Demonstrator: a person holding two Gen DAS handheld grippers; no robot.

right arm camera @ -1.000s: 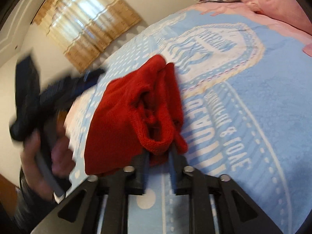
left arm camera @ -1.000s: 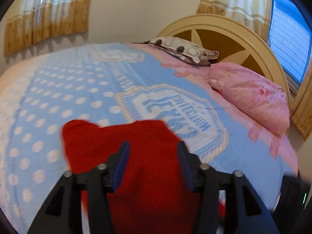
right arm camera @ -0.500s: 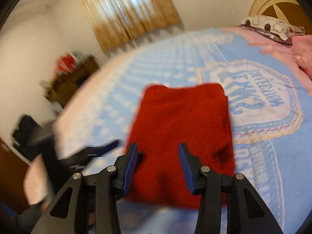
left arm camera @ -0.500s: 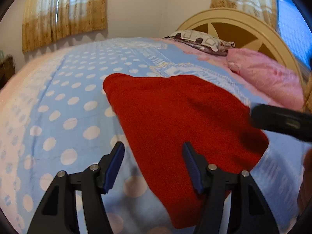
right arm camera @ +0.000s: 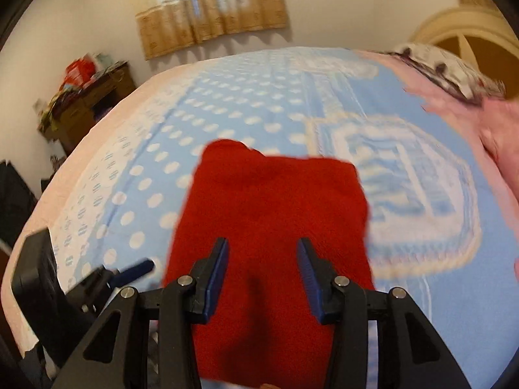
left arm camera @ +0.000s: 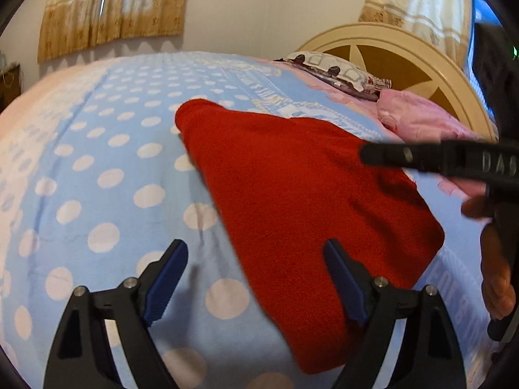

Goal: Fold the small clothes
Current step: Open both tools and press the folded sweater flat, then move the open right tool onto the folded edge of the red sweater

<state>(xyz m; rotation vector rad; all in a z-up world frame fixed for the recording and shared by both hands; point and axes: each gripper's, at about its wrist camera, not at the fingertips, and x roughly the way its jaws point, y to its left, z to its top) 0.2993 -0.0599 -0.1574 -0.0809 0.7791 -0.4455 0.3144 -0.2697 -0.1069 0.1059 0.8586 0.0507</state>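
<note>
The left gripper [left arm camera: 254,280] points down at the bed, its black arms ending in ribbed blue pads; its jaws are opening wide and grip nothing — the near corner of the red garment [left arm camera: 301,201] lies on the bed between them, nearer the right pad, with neither pad pressing on it. The garment is a thick, fuzzy knit, folded into a flat rough rectangle with soft rounded corners, lying on the bedspread [left arm camera: 97,168], a light blue woven cover with white dots and a pale crest printed beyond the garment. The right gripper [right arm camera: 261,270] hangs above the garment's near half, tilted downward, its jaws partly open and empty. A hand [left arm camera: 496,259] at the garment's right side holds that gripper's dark handle. Past the garment lie a pink quilt [left arm camera: 421,120] and a patterned pillow [left arm camera: 337,69] against a cream arched headboard [left arm camera: 418,52]; gold curtains [left arm camera: 110,6] hang on the far wall.

A second ago the garment was rumpled with the right jaws pinching its edge; now it lies smooth and released.
</note>
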